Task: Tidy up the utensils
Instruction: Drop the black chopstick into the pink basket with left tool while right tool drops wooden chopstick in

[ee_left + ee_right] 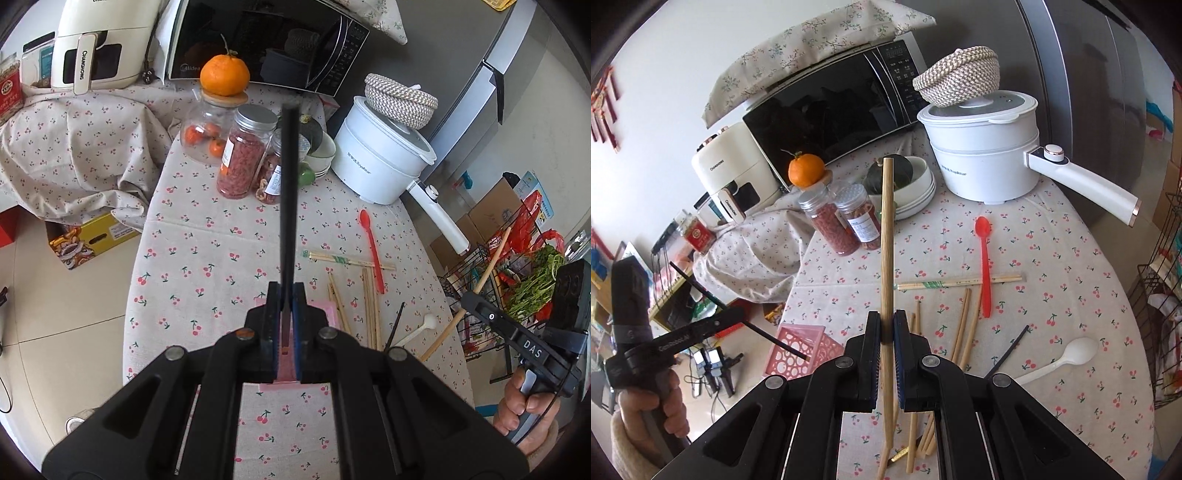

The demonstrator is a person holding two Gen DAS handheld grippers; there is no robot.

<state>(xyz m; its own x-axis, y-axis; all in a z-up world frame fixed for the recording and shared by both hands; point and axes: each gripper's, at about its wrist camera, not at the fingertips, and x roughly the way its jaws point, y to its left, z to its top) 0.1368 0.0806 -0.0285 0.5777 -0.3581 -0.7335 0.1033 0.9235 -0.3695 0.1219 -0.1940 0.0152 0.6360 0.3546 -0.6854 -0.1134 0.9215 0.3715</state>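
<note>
Left wrist view, from left to right: a clear glass jar with a wooden lid (207, 133) holds small orange fruits, and a whole orange (224, 75) sits on its lid; beside it a clear plastic jar with a silver screw cap (245, 157) is filled with red dried berries. The left tongs (287, 325) are clamped on a black chopstick (288, 192), above a pink perforated plastic basket (325, 312) on the cherry-print bench (207, 258). Further right, loose pale bamboo chopsticks (369, 306) lie on the cloth with a red plastic spoon (373, 251) across them; a white plastic spoon (421, 328) lies nearer the edge. A white electric pot (380, 162) carries a woven rope bowl (399, 96) on its lid; what either holds cannot be told. In the right wrist view, the right tongs (886, 332) grip a bamboo chopstick (887, 229), raised over the loose pile.
</note>
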